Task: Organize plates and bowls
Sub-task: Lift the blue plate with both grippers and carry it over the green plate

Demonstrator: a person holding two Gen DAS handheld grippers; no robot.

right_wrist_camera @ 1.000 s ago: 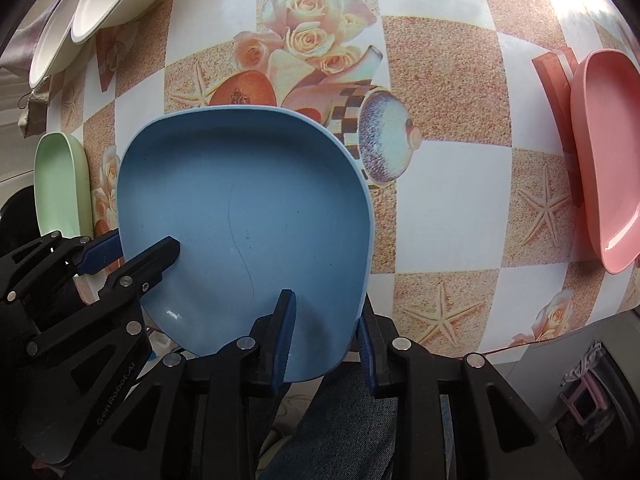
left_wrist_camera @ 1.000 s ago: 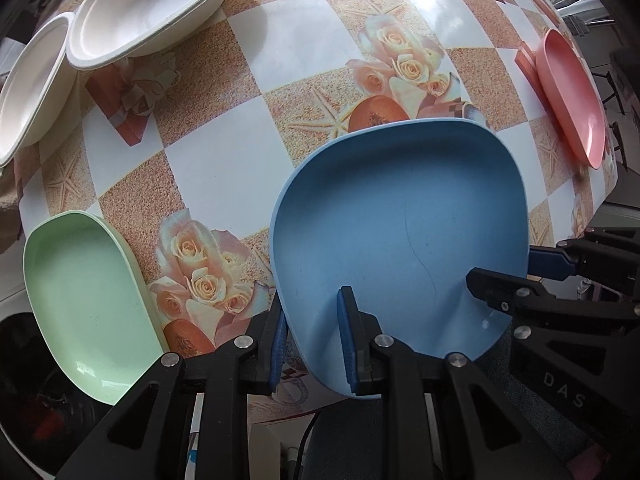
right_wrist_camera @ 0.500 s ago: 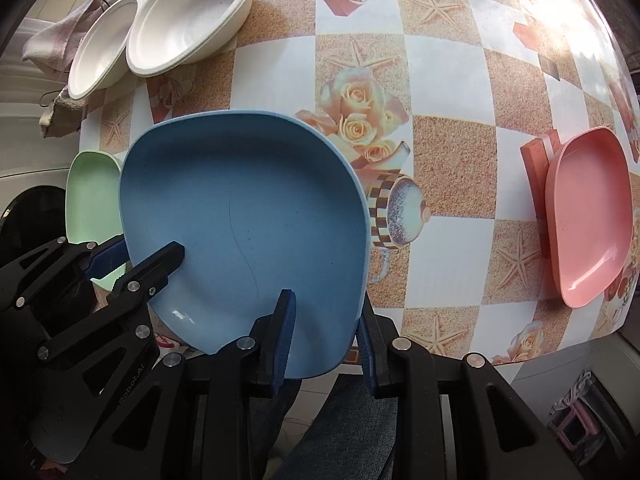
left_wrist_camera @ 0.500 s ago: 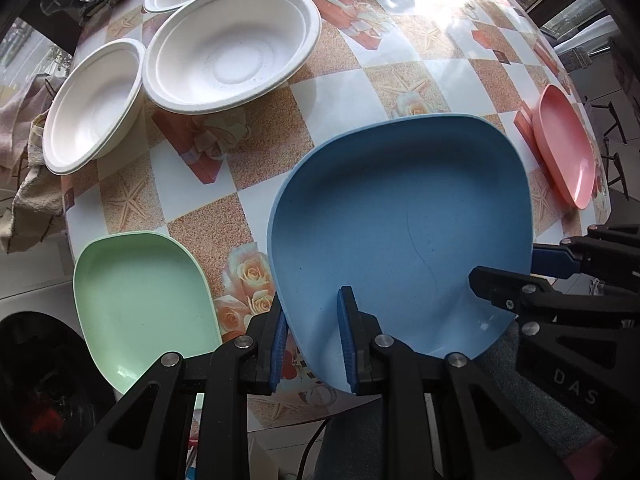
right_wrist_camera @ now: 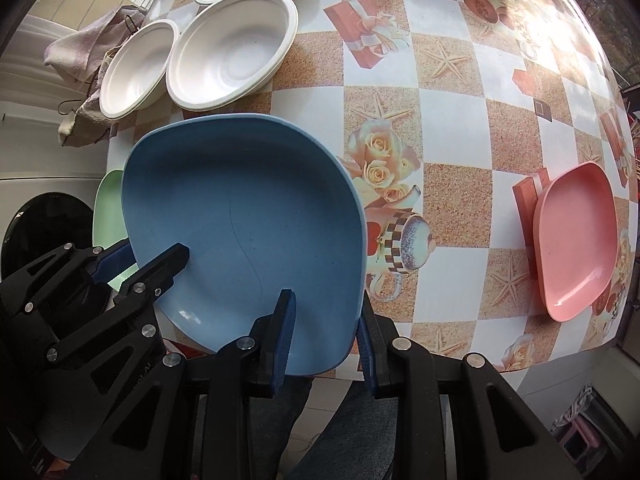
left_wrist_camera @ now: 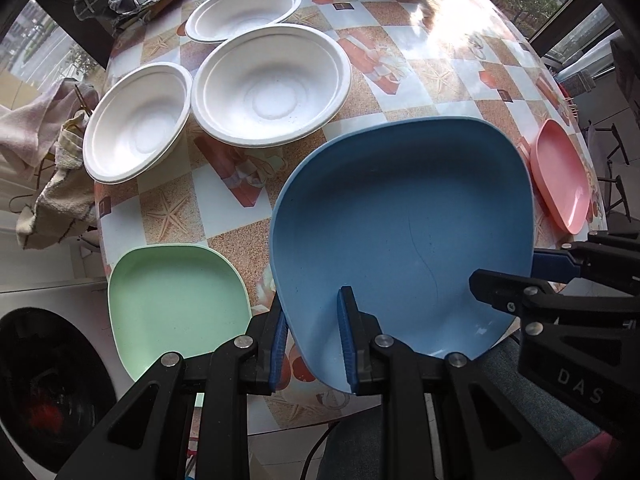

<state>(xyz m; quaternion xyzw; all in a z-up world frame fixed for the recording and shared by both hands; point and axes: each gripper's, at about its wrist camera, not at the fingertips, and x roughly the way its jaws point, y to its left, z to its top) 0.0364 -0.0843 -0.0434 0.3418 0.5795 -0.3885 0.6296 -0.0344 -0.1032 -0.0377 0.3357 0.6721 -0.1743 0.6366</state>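
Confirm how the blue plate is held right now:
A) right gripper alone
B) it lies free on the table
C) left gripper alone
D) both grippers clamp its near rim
D: the left gripper pinches the blue plate at its near-left rim, and the right gripper pinches its near-right rim, one finger inside and one outside each time.
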